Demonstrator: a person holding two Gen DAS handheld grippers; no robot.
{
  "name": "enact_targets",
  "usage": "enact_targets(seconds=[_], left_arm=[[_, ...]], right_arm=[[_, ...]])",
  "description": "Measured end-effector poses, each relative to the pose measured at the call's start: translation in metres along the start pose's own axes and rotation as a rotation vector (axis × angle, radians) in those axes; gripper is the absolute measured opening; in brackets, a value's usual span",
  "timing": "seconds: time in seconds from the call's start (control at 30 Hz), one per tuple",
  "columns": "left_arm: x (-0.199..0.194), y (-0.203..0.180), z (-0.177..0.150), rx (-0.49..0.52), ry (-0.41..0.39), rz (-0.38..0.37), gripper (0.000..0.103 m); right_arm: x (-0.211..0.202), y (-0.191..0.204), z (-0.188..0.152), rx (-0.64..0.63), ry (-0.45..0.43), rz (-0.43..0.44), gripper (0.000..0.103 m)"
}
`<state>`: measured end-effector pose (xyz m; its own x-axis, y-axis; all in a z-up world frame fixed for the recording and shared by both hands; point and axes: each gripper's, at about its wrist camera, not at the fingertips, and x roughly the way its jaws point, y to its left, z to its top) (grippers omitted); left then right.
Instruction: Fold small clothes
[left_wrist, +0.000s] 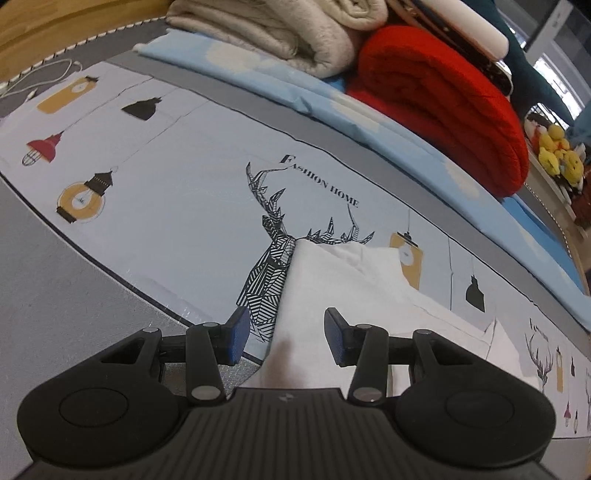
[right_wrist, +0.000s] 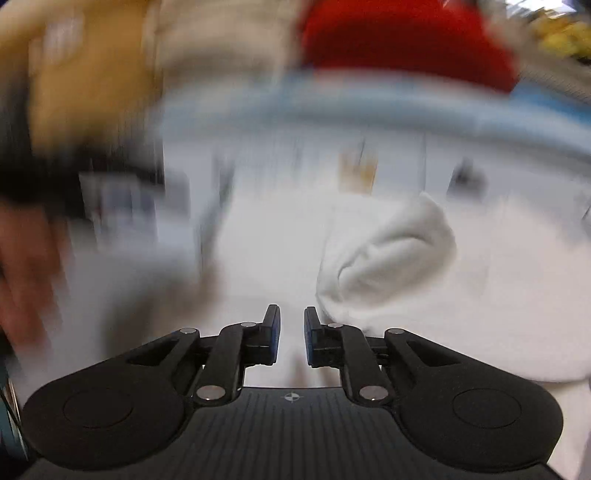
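A small white garment (left_wrist: 343, 284) lies on the light blue printed sheet (left_wrist: 177, 192). My left gripper (left_wrist: 282, 338) is open, its blue-padded jaws standing either side of the garment's near left edge, just above it. In the right wrist view the picture is heavily blurred. The white garment (right_wrist: 384, 254) shows there with a bunched fold rising just ahead and right of my right gripper (right_wrist: 291, 336). Its jaws stand a narrow gap apart, with white cloth seen beyond the gap; nothing is clearly pinched.
A folded red blanket (left_wrist: 443, 99), a beige blanket (left_wrist: 280, 33) and a blue cloud-print sheet (left_wrist: 295, 88) are stacked at the back. Yellow plush toys (left_wrist: 554, 151) sit far right. A white cable (left_wrist: 40, 77) lies far left. A blurred hand (right_wrist: 22, 266) shows at left.
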<state>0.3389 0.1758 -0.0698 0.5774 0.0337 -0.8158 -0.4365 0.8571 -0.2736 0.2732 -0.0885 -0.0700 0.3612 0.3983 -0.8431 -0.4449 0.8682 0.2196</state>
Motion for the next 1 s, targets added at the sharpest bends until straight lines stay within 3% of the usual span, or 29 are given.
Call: enact_targets(seconds=[0.07,0.2,0.33,0.47,0.6,0.77,0.87,1.0], left_arm=[[0.001,0.001,0.002,-0.016,0.006,-0.009,0.049],[0.003,0.006,0.006,-0.043,0.010,-0.011,0.049],[0.007,0.001,0.001,-0.021,0.030,-0.027,0.049],[0.013,-0.023,-0.012,0.042,0.059,-0.109,0.049],[0.018,-0.057,-0.029,0.120,0.083,-0.209,0.049],[0.032,-0.093,-0.051,0.168,0.107,-0.254,0.052],[0.038,-0.103,-0.057,0.167,0.099,-0.238,0.058],[0.055,-0.094,-0.057,0.106,0.096,-0.129,0.056]], right_arm=[[0.003,-0.006,-0.003,0.027,0.020,-0.015,0.014],[-0.012,-0.030,0.005,0.100,-0.058,-0.038,0.026],[-0.026,-0.056,0.007,0.220,-0.104,-0.083,0.027],[-0.038,-0.088,0.004,0.376,-0.147,-0.120,0.028],[-0.032,-0.116,-0.003,0.517,-0.108,-0.159,0.031],[-0.021,-0.150,-0.023,0.739,-0.019,-0.075,0.036],[-0.017,-0.157,-0.033,0.811,0.019,-0.052,0.036],[-0.018,-0.162,-0.037,0.865,0.031,-0.019,0.036]])
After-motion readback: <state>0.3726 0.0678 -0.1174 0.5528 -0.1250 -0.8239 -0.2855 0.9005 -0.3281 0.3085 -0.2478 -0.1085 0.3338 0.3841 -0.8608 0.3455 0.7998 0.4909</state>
